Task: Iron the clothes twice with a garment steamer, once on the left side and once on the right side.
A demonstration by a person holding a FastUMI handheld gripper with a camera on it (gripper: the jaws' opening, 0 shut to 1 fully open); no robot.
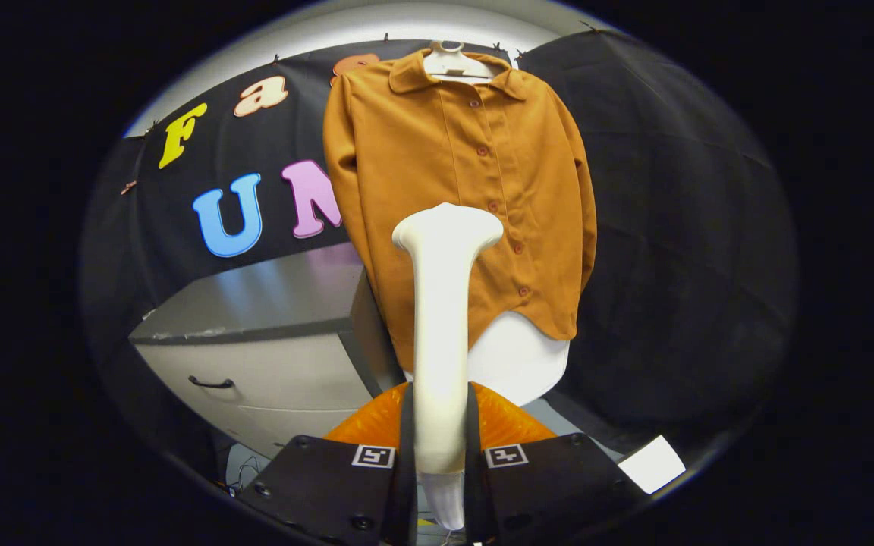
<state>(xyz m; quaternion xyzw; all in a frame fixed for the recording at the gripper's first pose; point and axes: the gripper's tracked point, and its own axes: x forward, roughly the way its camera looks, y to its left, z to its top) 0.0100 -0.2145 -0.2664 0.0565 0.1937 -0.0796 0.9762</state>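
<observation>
White plastic is seen at the bottom centre of the frame: the handle of the garment steamer (443,318) is clamped between the two fingers (407,455) of the gripper (441,455), both pressing on its sides. Its wide head is placed at the centre, in front of the lower part of the orange shirt (467,189). Whether the head touches the cloth cannot be told. The shirt is hung on a white hanger (454,64) at the upper centre, buttoned. A grey cabinet (255,349) with a dark handle is seen at the lower left.
</observation>
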